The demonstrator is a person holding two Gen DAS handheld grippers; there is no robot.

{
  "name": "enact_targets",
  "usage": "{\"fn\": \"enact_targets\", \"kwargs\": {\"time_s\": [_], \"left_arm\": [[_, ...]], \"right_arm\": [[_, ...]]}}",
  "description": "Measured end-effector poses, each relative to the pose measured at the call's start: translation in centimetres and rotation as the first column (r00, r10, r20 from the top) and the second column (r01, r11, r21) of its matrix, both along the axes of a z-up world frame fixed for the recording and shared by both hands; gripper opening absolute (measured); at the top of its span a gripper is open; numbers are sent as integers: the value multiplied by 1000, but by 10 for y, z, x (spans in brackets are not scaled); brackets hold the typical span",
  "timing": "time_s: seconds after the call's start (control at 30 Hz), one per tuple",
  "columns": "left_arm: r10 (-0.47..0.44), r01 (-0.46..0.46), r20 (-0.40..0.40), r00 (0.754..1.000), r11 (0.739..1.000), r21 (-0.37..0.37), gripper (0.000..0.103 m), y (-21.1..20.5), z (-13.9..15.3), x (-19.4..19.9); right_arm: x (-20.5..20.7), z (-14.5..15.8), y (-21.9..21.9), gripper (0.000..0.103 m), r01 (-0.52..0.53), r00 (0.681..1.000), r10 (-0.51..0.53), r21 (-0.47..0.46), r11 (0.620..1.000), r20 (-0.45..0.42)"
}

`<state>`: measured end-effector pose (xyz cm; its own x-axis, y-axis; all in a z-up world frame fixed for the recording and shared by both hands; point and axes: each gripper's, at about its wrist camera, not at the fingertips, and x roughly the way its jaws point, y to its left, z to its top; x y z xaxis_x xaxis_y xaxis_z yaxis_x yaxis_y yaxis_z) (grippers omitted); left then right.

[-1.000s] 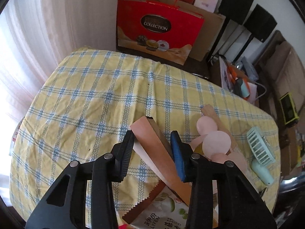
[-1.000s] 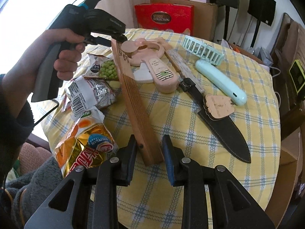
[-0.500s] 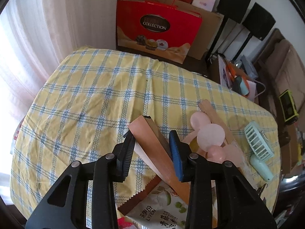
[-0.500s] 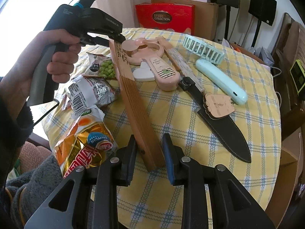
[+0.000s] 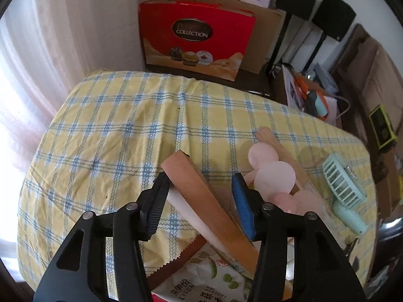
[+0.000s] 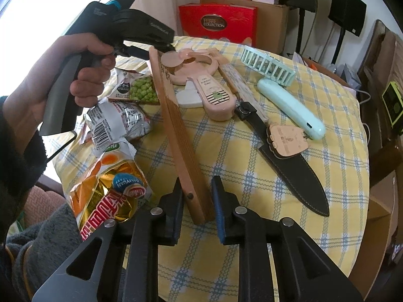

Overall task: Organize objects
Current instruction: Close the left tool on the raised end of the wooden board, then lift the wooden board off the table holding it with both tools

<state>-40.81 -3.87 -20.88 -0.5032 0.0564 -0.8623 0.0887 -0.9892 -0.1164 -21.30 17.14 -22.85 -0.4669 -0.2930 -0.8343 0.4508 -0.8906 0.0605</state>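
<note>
Here, left wrist view: the left gripper (image 5: 199,202) points down over the table (image 5: 105,136), which wears a yellow-and-blue checked cloth. The far end of a folded wooden fan (image 5: 201,196) runs up between its fingers. The jaws are opening; the black finger (image 5: 156,201) sits against the fan's pale edge, while the blue pad (image 5: 243,206) stands clear of the wood with a gap. A pink hand fan (image 5: 273,176) lies just right of the blue pad, a mint hand fan (image 5: 343,188) further right. A pea snack bag (image 5: 201,279) lies under the wooden fan at the bottom edge. A red gift box (image 5: 196,37) stands beyond the table.

Right wrist view: the right gripper (image 6: 196,205) has the wooden fan's pivot end (image 6: 194,196) between its fingers, and its jaws are closing. The left pad touches the wood; contact at the blue pad (image 6: 219,209) appears close, though I cannot confirm a firm pinch. The fan slants up and away to the left gripper (image 6: 161,47), held in the person's hand (image 6: 83,75). Left of the fan lie a silver bag (image 6: 118,123) and an orange bag (image 6: 110,188). Right of it lie the pink hand fan (image 6: 216,95), a black sheath (image 6: 297,176) and the mint hand fan (image 6: 289,103).
</note>
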Motion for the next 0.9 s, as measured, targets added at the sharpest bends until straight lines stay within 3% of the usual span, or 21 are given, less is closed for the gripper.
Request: {"fn": "enact_targets", "kwargs": {"time_s": [0.03,0.23,0.57,0.9], "left_arm": [[-1,1,-10,1000,1000,-2,39,0,0,1],[25,-24,-13,1000,997,68,35,-11,2,4],[31,-27,-49,998,997,68,32,-12,17,6],[46,-43,-33,998,995,87,33,-14,18,11]], "right_arm": [[0,0,-1,18,0,1000,0,0,1000,0],[3,2,-10,18,11,1000,-12,12,1000,5],[8,6,-21,17,7,1000,-6,38,999,-16],[11,14,-15,17,15,1000,-14,27,1000,-26]]}}
